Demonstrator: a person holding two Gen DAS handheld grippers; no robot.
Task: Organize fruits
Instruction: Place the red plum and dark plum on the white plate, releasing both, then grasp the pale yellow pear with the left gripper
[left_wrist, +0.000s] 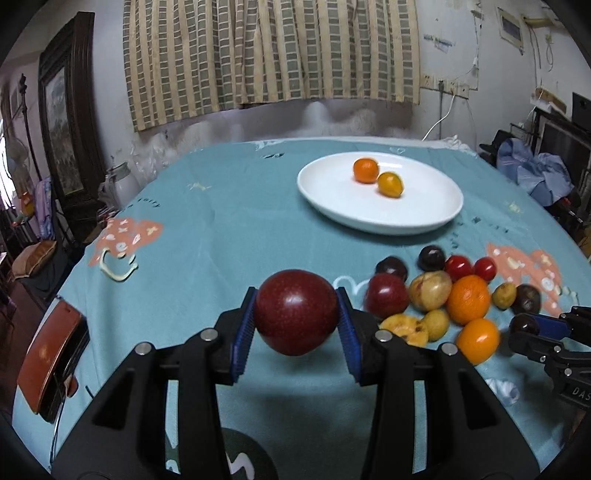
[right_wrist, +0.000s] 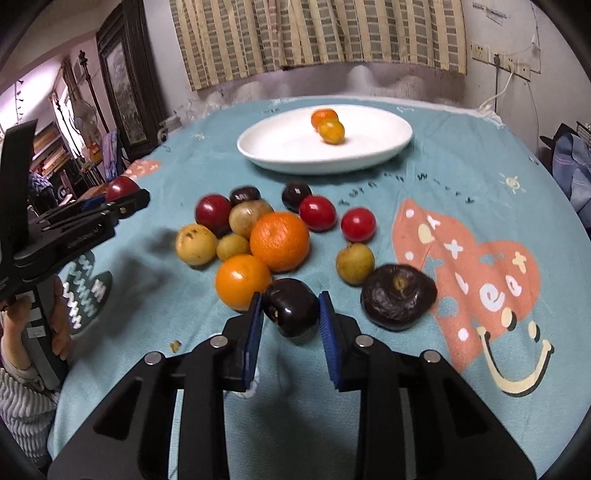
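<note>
Two hand-held grippers work over a worktop (left_wrist: 221, 221) draped in a teal cartoon-print cloth. The left hand-held gripper (left_wrist: 295, 314), at lower centre of its own view, is clenched on a large dark red plum (left_wrist: 295, 310), held clear of the cloth. The right hand-held gripper (right_wrist: 290, 314) has its blue pads (right_wrist: 255, 325) closed against a small dark purple fruit (right_wrist: 291, 310) that sits on the cloth at lower centre of the right view. Just beyond it lies the fruit pile: a large orange (right_wrist: 279, 242), a smaller orange (right_wrist: 242, 280), two cherry tomatoes (right_wrist: 317, 213), yellowish fruits and a wrinkled dark fruit (right_wrist: 397, 297) (lower right of the pile). Farther back, a white plate (right_wrist: 369, 147) holds two small oranges (right_wrist: 331, 132).
</note>
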